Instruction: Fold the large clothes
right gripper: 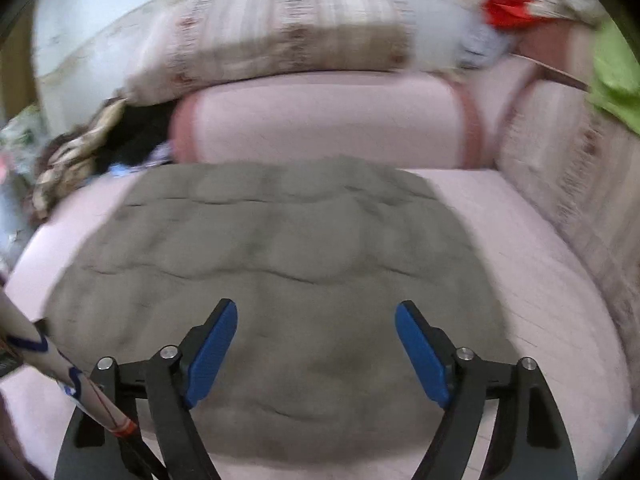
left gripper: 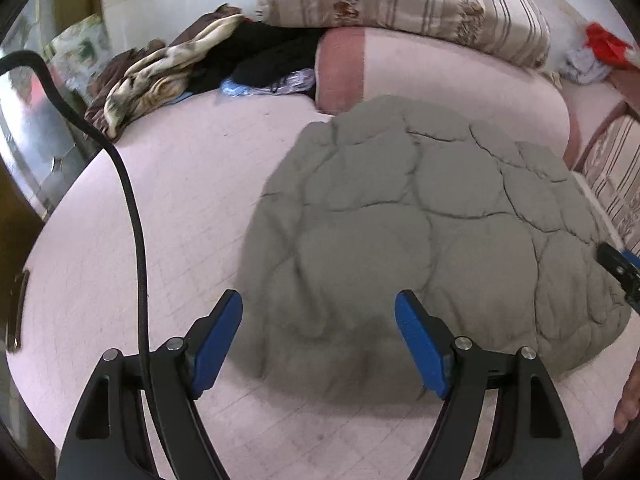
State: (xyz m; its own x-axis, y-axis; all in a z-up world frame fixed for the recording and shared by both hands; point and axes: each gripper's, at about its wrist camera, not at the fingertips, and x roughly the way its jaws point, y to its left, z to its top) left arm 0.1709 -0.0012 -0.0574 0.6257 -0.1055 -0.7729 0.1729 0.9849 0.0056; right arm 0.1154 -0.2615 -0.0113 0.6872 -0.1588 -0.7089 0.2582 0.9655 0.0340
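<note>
Hovering over a grey quilted jacket [left gripper: 420, 220] spread on the pink bed [left gripper: 168, 208].

Both tongs, left [left gripper: 319, 342] and right [right gripper: 316, 350], gape wide and hold nothing, apparently ready to pinch the jacket's near edge just beneath them; flat fabric suits a fold toward the pillows [right gripper: 320, 116] beyond.

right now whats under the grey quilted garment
The grey quilted garment lies spread on the pink bedsheet, which shows all around it. Anything beneath its middle is covered and cannot be seen.
</note>
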